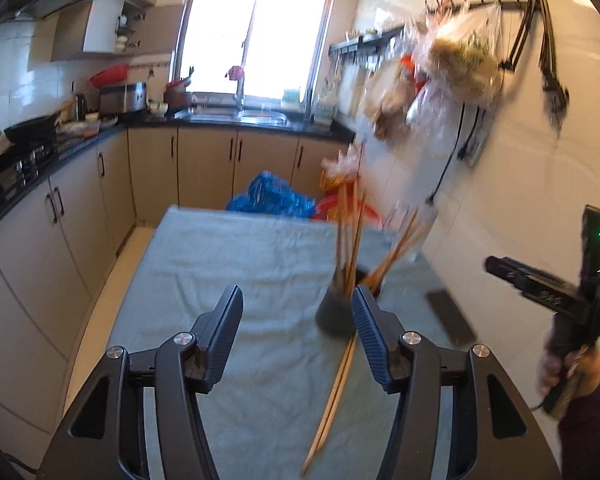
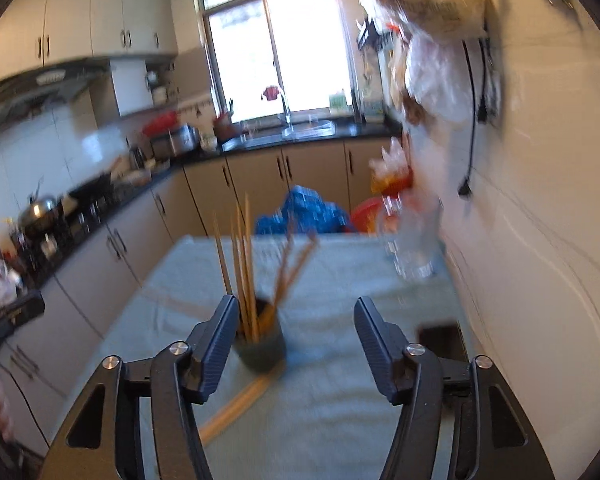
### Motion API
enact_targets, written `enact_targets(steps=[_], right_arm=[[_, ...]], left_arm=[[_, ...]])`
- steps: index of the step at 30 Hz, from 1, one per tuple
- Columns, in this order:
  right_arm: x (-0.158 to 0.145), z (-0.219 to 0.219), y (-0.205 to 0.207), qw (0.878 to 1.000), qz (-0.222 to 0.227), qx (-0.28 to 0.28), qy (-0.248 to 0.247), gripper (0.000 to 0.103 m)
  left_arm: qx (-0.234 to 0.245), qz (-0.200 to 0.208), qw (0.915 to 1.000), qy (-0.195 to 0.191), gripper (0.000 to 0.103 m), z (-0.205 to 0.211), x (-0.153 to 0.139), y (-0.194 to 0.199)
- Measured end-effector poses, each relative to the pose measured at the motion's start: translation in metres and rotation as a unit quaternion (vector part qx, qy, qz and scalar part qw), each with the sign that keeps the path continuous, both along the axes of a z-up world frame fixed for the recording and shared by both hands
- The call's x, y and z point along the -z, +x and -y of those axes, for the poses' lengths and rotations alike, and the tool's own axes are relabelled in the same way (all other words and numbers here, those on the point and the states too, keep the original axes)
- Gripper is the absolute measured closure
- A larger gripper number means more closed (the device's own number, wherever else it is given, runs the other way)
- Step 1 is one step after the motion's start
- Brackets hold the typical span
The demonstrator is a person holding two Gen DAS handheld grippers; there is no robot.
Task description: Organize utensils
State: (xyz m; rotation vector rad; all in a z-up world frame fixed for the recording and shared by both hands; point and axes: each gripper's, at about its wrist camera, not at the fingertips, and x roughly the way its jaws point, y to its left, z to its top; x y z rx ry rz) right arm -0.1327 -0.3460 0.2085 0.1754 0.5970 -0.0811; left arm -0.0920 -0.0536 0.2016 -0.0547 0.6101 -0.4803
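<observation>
Beside one cup (image 1: 336, 314), two chopsticks (image 1: 332, 404)

No legible text, perhaps from blur.

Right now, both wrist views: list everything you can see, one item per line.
holder cup: one, dark grey, upright on the towel near the table's middle.
standing chopsticks: several, exact count blurred, wooden, upright in the holder cup.
loose chopsticks: a pair, light wood, flat on the towel, far tips at the cup's base.
towel: one, pale grey-green, covering the table.
flat dark object: one, black, on the towel by the wall; identity unclear.
blue bag: one, beyond the table's far end.
hanging plastic bags: several, clear, on wall hooks.
left hand-held gripper: one, black, open, empty.
right hand-held gripper: one, black, open, empty.
</observation>
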Motion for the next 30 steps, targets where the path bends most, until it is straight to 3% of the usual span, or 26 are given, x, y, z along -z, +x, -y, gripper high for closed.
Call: enact_targets(steps=[4, 11, 15, 21, 22, 23, 25, 30], right_arm=[[0.042, 0.007, -0.026, 0.998, -0.053, -0.004, 0.023, 0.036], [0.113, 0.001, -0.051, 0.988, -0.13, -0.029, 0.078, 0.036], [0.137, -0.012, -0.056, 0.982, -0.158, -0.06, 0.087, 0.036], [0.156, -0.03, -0.041, 0.976, -0.179, -0.085, 0.089, 0.036], [0.157, -0.033, -0.038, 0.975, -0.181, -0.087, 0.091, 0.036], [0.158, -0.037, -0.035, 0.975, -0.182, -0.09, 0.094, 0.036], [0.16, -0.045, -0.029, 0.973, -0.185, -0.1, 0.099, 0.036], [0.163, -0.073, -0.009, 0.969, -0.197, -0.124, 0.089, 0.036]], left_arm=[[0.017, -0.063, 0.9973, 0.034, 0.047, 0.0, 0.055, -0.004], [0.078, -0.142, 0.9817, 0.1, 0.052, 0.032, 0.138, -0.009], [0.118, -0.151, 0.9734, 0.125, 0.054, 0.041, 0.162, -0.023], [0.164, -0.135, 0.9568, 0.199, 0.054, 0.063, 0.186, -0.043], [0.163, -0.134, 0.9556, 0.205, 0.06, 0.066, 0.189, -0.042], [0.16, -0.136, 0.9545, 0.212, 0.073, 0.068, 0.193, -0.041], [0.144, -0.151, 0.9547, 0.212, 0.095, 0.067, 0.201, -0.034], [0.097, -0.186, 0.9674, 0.142, 0.094, 0.043, 0.198, -0.019]])
